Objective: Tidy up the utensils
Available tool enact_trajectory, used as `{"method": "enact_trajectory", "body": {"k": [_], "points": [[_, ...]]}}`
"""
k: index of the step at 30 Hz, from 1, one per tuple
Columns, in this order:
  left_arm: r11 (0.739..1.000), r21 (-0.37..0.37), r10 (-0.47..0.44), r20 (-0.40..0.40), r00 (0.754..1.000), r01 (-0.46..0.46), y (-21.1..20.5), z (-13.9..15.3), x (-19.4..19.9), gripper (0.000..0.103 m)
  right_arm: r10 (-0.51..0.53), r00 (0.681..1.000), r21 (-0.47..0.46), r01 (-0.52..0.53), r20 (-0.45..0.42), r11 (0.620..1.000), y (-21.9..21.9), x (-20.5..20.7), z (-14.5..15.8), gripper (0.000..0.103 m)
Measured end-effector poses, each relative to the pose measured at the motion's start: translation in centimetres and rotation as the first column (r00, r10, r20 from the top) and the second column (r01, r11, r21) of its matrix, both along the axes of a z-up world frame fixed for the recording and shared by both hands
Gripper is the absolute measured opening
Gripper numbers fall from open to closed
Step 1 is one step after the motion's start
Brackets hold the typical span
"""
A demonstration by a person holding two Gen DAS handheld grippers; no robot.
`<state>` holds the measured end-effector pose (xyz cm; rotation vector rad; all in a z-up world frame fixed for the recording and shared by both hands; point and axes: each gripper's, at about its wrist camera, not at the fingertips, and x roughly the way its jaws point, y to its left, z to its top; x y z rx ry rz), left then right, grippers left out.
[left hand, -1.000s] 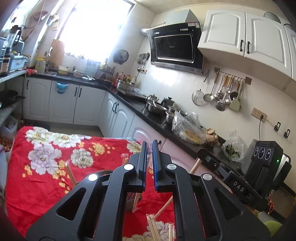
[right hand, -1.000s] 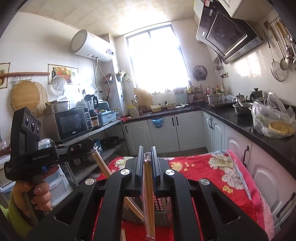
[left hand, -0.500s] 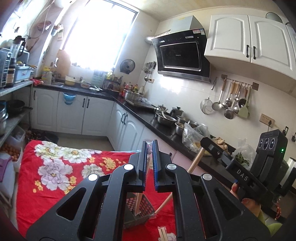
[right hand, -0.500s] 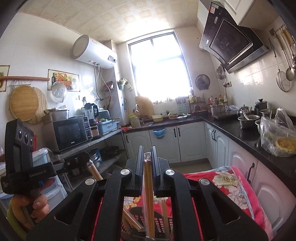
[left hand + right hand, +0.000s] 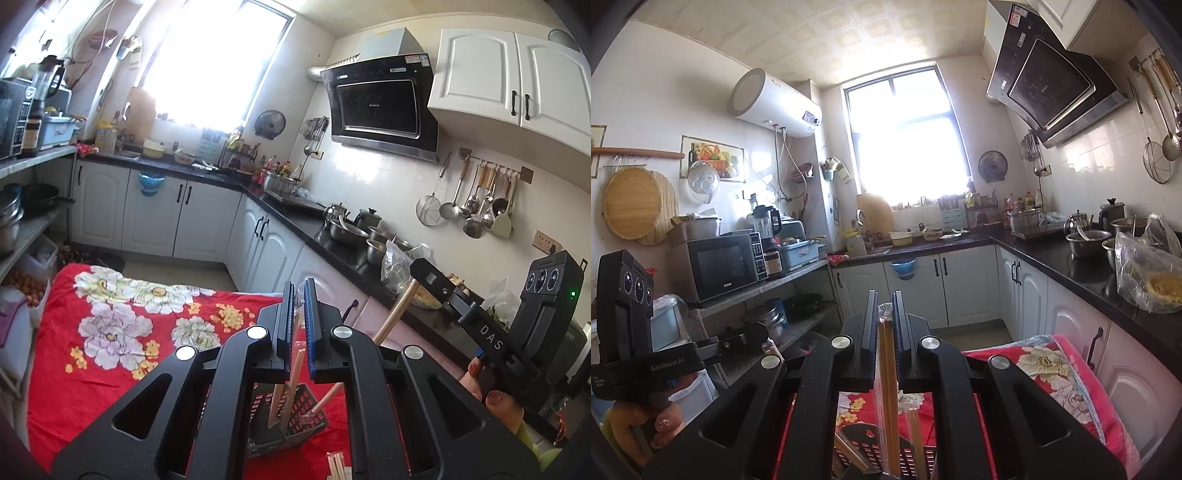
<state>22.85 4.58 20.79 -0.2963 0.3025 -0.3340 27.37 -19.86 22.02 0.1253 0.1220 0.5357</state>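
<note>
My left gripper [image 5: 300, 284] is shut on a clear-wrapped pair of wooden chopsticks [image 5: 291, 376] whose lower end hangs into a dark slotted basket [image 5: 308, 402] on the red floral cloth [image 5: 110, 332]. My right gripper [image 5: 885, 295] is shut on another wrapped pack of chopsticks [image 5: 888, 369], which hangs straight down over the same basket [image 5: 912, 458]. In the left wrist view the right gripper [image 5: 415, 267] comes in from the right, its sticks [image 5: 395, 314] slanting down into the basket. In the right wrist view the left gripper [image 5: 755, 332] sits at the left, held by a hand.
Loose chopsticks [image 5: 338, 467] lie on the cloth beside the basket. A black counter [image 5: 295, 218] with pots and bagged food runs along the right. White cabinets [image 5: 964, 288] stand behind the table. Open shelves with a microwave [image 5: 716, 266] are on the left.
Both grippers have drawn back from the window end and the right one has risen slightly. The basket now shows under the left gripper. Both stay shut on their chopsticks.
</note>
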Motion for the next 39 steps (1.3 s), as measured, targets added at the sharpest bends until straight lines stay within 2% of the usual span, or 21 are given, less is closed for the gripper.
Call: {"method": "enact_trajectory", "body": {"k": [30, 39], "points": [[1.0, -0.002, 0.003, -0.106, 0.994, -0.003, -0.1, -6.1, 2.1, 0.003, -0.021, 0.999, -0.022, 0.02, -0.024, 1.0, 1.9, 2.7, -5.9, 0.008], [1.0, -0.008, 0.004, -0.134, 0.991, -0.005, -0.2, -7.7, 2.4, 0.003, -0.022, 0.999, -0.002, 0.022, -0.049, 1.0, 1.8, 3.3, -8.8, 0.008]]}}
